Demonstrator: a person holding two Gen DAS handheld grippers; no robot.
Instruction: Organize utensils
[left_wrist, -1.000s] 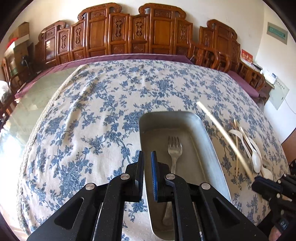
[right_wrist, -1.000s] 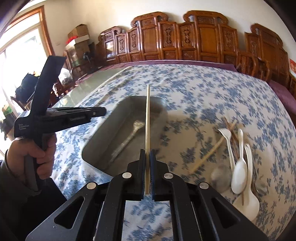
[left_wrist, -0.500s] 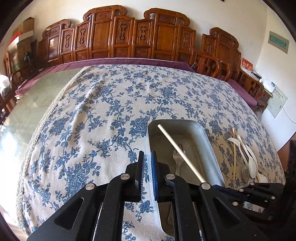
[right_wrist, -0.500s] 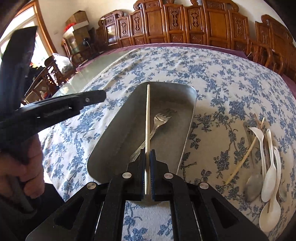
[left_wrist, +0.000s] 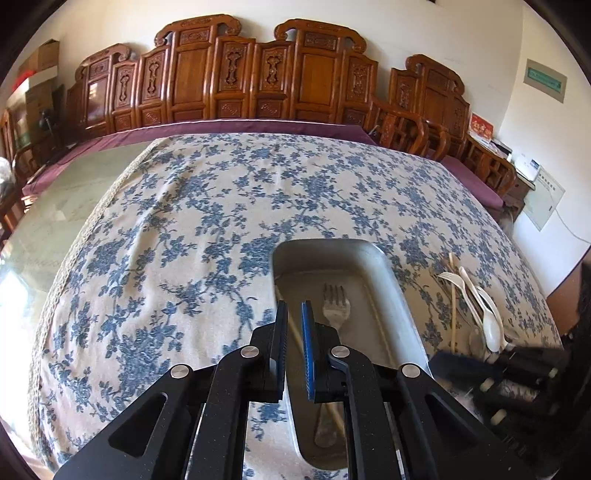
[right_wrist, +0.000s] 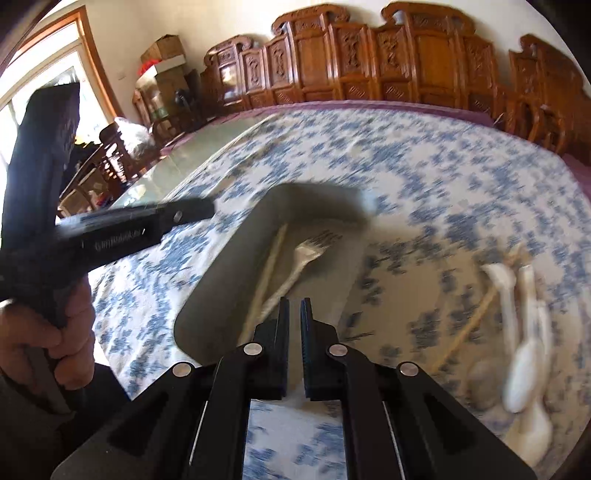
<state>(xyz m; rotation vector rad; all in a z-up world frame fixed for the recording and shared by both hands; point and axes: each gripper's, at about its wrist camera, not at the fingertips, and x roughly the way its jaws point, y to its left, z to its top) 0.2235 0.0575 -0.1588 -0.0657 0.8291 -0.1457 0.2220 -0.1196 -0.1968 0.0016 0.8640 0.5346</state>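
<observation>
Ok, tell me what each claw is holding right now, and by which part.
Nothing. The right claw is empty; the pale wooden chopstick lies loose in the grey metal tray. The left claw holds nothing either.

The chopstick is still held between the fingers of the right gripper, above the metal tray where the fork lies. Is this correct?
Not quite. The right wrist view shows the chopstick lying in the metal tray beside the fork; the right gripper holds nothing.
</observation>
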